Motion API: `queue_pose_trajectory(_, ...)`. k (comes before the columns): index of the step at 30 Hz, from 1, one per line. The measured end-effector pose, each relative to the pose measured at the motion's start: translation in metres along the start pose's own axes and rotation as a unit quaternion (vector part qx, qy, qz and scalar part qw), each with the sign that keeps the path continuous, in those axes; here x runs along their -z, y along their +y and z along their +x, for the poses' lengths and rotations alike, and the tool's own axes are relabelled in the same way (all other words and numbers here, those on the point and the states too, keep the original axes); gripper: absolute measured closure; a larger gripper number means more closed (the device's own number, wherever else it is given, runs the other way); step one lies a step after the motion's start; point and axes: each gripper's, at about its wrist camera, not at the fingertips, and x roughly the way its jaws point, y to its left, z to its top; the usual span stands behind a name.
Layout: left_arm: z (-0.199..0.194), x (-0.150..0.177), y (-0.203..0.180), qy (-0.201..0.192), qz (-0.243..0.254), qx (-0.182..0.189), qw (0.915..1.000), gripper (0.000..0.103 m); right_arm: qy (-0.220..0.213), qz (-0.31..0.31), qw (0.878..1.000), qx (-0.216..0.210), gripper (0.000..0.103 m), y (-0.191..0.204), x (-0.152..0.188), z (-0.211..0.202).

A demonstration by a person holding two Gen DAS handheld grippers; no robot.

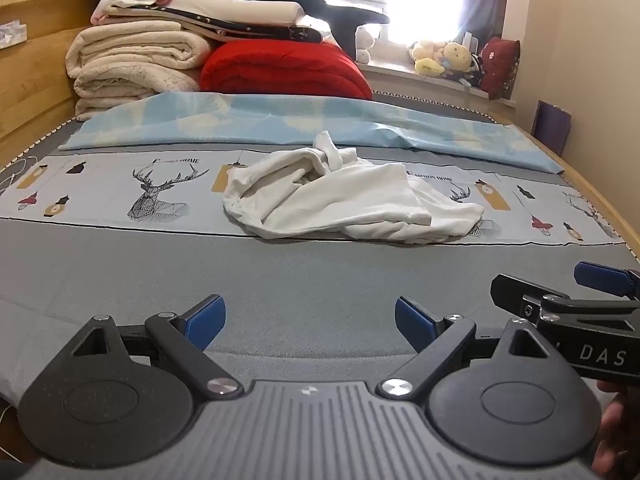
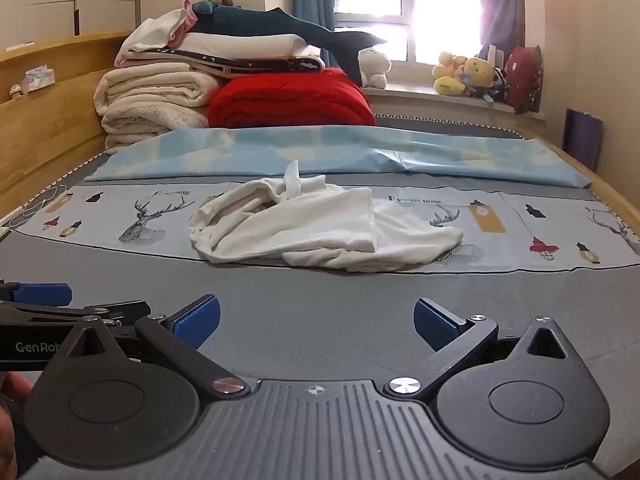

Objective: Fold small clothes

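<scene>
A small white garment [image 1: 344, 196] lies crumpled on the printed deer-pattern strip of the bed; it also shows in the right wrist view [image 2: 320, 226]. My left gripper [image 1: 310, 322] is open and empty, low over the grey sheet, well short of the garment. My right gripper [image 2: 316, 322] is open and empty too, beside the left one and equally short of the garment. The right gripper shows at the right edge of the left wrist view [image 1: 568, 304], and the left gripper shows at the left edge of the right wrist view [image 2: 60, 308].
A light blue cloth [image 1: 280, 124] lies across the bed behind the garment. Folded cream blankets [image 1: 132, 68] and a red quilt [image 1: 284, 70] are stacked at the headboard end. Stuffed toys [image 1: 444, 58] sit on the windowsill. A wooden bed frame [image 1: 28, 92] runs along the left.
</scene>
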Motion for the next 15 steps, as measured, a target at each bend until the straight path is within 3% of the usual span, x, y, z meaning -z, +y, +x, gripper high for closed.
queue_pose_trajectory(8, 0.0015, 0.0007, -0.0054, -0.001, 0.003, 0.0, 1.0, 0.009, 0.016, 0.015, 0.999, -0.027, 0.001, -0.0042, 0.0, 0.003)
queue_pose_trajectory(15, 0.0018, -0.0004, -0.0005, -0.003, 0.006, 0.001, 1.0, 0.009, 0.025, 0.006, 1.0, -0.018, 0.001, -0.0008, -0.0024, 0.0057)
